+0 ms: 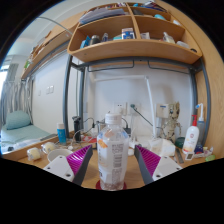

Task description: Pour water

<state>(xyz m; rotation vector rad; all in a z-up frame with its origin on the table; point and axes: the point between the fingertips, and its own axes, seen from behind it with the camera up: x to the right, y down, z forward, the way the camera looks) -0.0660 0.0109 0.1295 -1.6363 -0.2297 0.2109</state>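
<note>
You are holding the clear plastic water bottle with the white and red label [113, 150] between the two fingers of the hand-held gripper [112, 162], and both magenta pads [80, 161] appear to be pressing on its sides, though the contact is hard to confirm from this angle. The bottle is standing upright and centred, its cap reaching up in front of the white wall beyond it. The main risk is that the smooth, round body is sitting in a two-point pinch: if you start tilting too fast, the bottle could be rotating or sliding in the pads, and a soft plastic wall could be buckling and squirting water out early. The second risk is the clutter. To the left of the bottle a small white cup [35, 153] and a blue container [62, 134] are crowding the wooden desk [20, 152], and to the right of the bottle a white spray bottle [189, 139] is standing near a plush toy [171, 124], so a wide swing could be knocking one over. Whether the cap is off is unclear, which matters before pouring. You are keeping the gripper level, pointing straight ahead at desk height, with the wooden shelf [130, 48] well above the bottle.
</note>
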